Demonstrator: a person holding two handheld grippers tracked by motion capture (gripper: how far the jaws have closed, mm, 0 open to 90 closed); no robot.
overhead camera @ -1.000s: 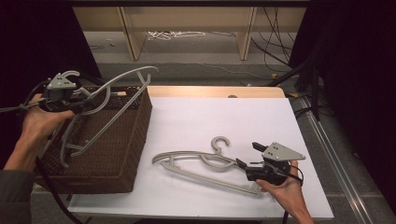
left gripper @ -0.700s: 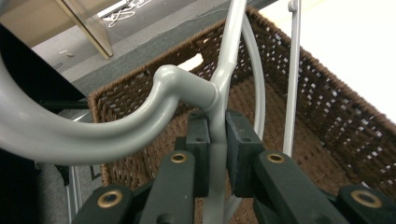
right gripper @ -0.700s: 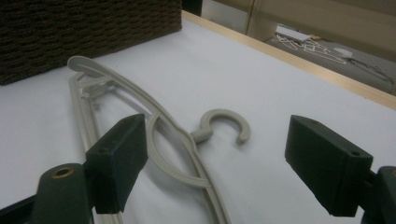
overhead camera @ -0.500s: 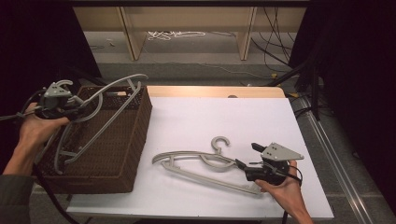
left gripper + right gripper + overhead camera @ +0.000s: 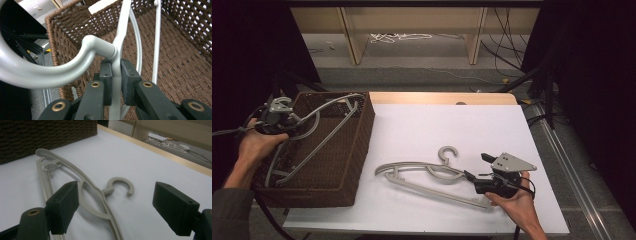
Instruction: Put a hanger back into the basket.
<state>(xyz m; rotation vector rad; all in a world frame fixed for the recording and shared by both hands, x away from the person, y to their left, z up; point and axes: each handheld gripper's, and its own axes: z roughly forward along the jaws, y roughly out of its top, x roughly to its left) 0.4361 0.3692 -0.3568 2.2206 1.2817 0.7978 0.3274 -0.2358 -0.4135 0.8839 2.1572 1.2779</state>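
Note:
A grey plastic hanger (image 5: 319,132) lies slanted inside the brown wicker basket (image 5: 319,192) at the table's left. My left gripper (image 5: 279,117) is shut on it just below the hook, over the basket's left rim. In the left gripper view the pads (image 5: 128,80) pinch the hanger (image 5: 123,32) at its neck, with the basket's floor (image 5: 185,67) beyond. A second grey hanger (image 5: 422,175) lies flat on the white table (image 5: 452,125). My right gripper (image 5: 478,167) is open at that hanger's right end. In the right gripper view the hanger (image 5: 82,185) lies ahead of the gripper (image 5: 120,203), untouched.
The basket's woven wall (image 5: 37,135) stands just left of the flat hanger. A wooden strip (image 5: 442,98) edges the table's far side. Beyond it are shelf legs (image 5: 349,30) and loose white cable (image 5: 399,36) on the floor. Black stands and cables (image 5: 539,75) crowd the right.
My left gripper has moved left and down, taking its hanger from above the basket's rim down into the basket. The right gripper and the flat hanger have hardly moved.

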